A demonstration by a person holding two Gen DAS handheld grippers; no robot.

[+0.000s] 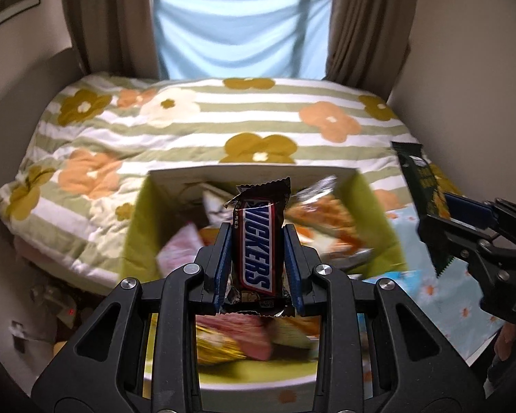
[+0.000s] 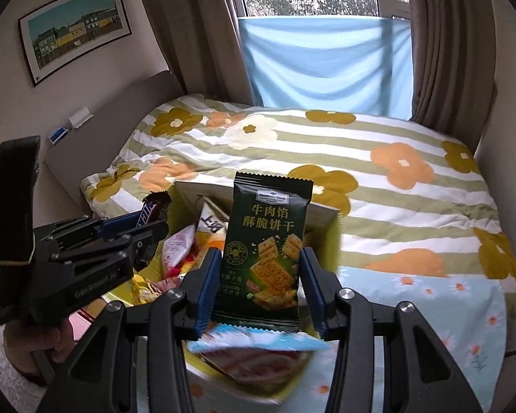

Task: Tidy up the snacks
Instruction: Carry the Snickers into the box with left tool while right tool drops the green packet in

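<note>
Both grippers tilt down over the open box (image 1: 378, 213) of snacks, the left gripper (image 1: 258, 265) clamping an upright Snickers bar (image 1: 256, 241) between its fingers, the right gripper (image 2: 261, 289) pinching a green cracker packet (image 2: 268, 251) upright between its.

The left tool (image 1: 258, 265) is clamped on a Snickers bar (image 1: 256, 241), which stands upright between its blue pads above an open box (image 1: 139, 220) with yellow-green inner walls. Blurred snack packets (image 1: 323, 216) lie inside the box. At the right edge, the right tool (image 1: 440, 220) grips a dark green packet (image 1: 418, 179). Behind is a bed (image 1: 196, 130) under a flowered, striped quilt.
</note>
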